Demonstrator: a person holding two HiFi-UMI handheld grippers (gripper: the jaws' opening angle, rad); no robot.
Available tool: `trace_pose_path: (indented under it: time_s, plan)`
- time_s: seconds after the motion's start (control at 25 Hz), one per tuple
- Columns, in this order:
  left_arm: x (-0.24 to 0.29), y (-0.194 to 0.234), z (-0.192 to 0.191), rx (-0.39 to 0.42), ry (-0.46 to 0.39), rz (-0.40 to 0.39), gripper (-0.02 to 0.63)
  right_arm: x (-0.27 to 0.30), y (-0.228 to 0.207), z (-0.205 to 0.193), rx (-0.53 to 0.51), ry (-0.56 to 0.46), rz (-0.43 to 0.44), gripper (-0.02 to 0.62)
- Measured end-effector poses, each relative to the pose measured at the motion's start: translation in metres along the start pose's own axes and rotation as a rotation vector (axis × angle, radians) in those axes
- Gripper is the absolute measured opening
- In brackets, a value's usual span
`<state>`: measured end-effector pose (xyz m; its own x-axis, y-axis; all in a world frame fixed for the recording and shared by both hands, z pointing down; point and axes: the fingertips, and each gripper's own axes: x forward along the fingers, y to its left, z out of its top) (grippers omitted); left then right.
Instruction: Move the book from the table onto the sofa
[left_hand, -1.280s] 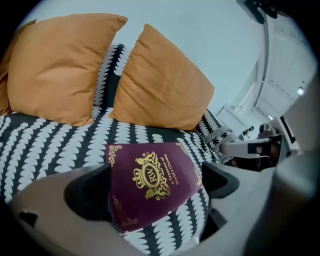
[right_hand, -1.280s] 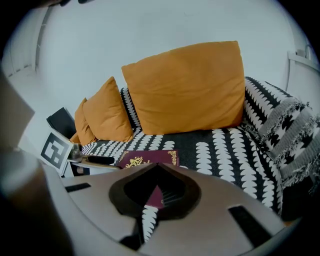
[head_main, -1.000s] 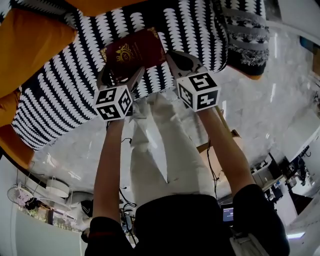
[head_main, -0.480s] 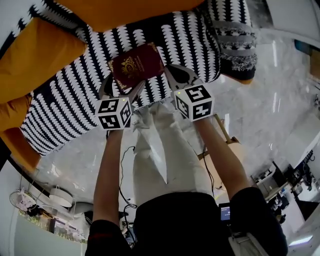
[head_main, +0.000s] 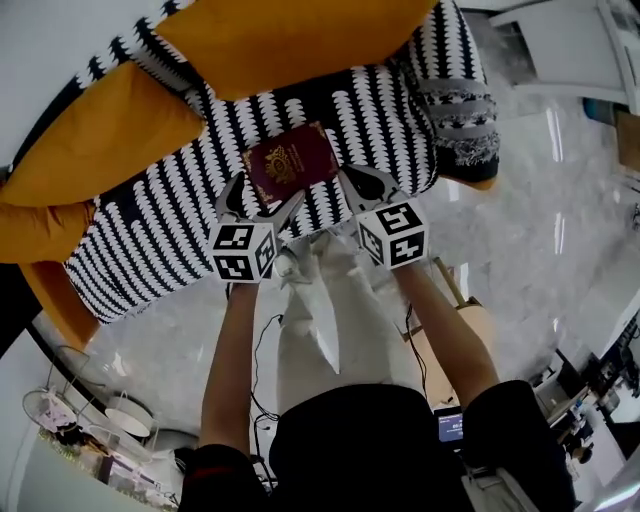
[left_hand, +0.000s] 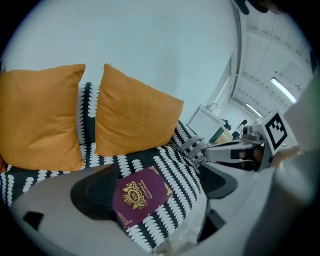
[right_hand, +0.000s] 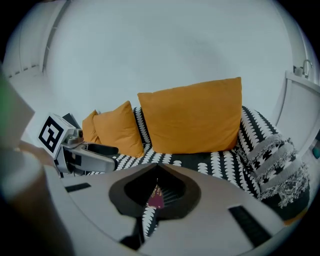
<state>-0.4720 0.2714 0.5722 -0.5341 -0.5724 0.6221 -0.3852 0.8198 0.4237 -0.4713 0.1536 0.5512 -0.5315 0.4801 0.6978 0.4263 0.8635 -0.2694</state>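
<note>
The book (head_main: 292, 160), dark red with a gold crest on its cover, lies flat on the seat of the sofa (head_main: 150, 220), just ahead of both grippers and nearer the left one. The sofa wears a black cover printed with rows of white scallops.

The left gripper (head_main: 263, 205) hangs over the seat's front edge with its jaws spread wide. In the left gripper view the book shows in the gap between them, close against the dark pad of the left jaw; whether pad and cover touch cannot be told. The right gripper (head_main: 352, 178) is level with it on the right, a small gap between the two. Its jaws are pressed together with nothing clamped; through the slit between them its own view shows only a sliver of the red cover and the scalloped fabric.

Beyond the book, further from the grippers, a large orange cushion (head_main: 300, 40) leans against the sofa's back. A second orange cushion (head_main: 110, 140) stands to the left of the left gripper, and a third (head_main: 35, 230) lies at the sofa's far left end. To the right of the right gripper a grey and black fringed throw (head_main: 460, 110) is draped over the sofa's arm.

Nothing stands between the grippers and the book. Behind the grippers are the person's forearms and white trousers (head_main: 320, 320), with a pale marbled floor (head_main: 530, 200) on either side.
</note>
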Motion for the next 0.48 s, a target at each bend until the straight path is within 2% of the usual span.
trace_pose_path:
  time_s: [0.32,0.48]
  plan:
    - [-0.032,-0.022,0.022,0.005,-0.033,-0.004,0.529,-0.028,0.016,0.027,-0.04,-0.046,0.017,0.017]
    - [-0.061,-0.026,0.032,-0.019,-0.054,0.002,0.482,-0.044,0.031,0.044,-0.058,-0.077,0.014,0.017]
